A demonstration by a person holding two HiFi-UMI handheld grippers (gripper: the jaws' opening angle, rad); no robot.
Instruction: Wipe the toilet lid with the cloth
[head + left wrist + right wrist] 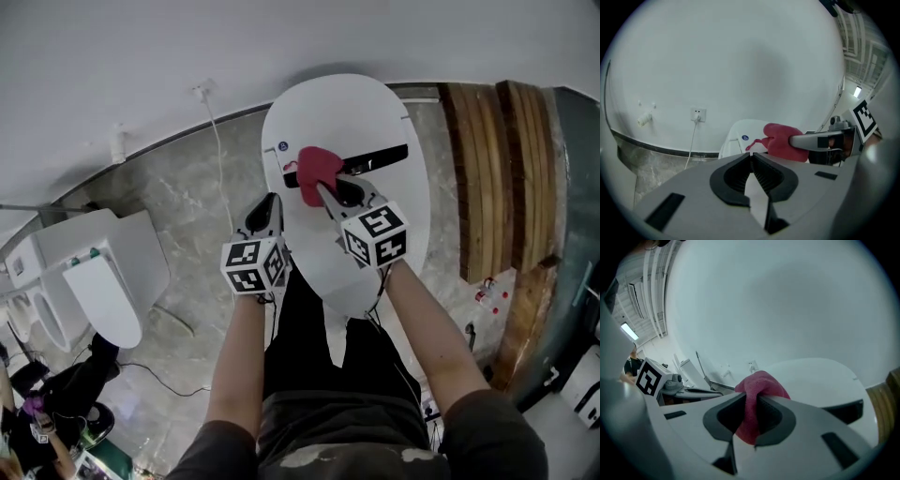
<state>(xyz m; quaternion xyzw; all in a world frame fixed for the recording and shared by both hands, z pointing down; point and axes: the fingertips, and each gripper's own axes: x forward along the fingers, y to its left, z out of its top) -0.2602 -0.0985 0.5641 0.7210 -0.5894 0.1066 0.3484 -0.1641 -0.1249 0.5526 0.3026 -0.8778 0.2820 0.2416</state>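
Red cloth (317, 169): bunched and pinched between the right tongs (325, 190), over the upper half of the white toilet lid (375, 112). Whether it touches the lid cannot be told. A dark bar (386, 156) crosses the lid at 3 o'clock of the cloth. Left tongs (273, 200): pressed together with nothing between them, at 8 o'clock of the cloth, by the lid's left edge. Wall socket (202, 91) at 10 o'clock; wooden slats (497, 169) at 3 o'clock; second toilet (98, 281) at 8 o'clock, on the marble floor (187, 187).
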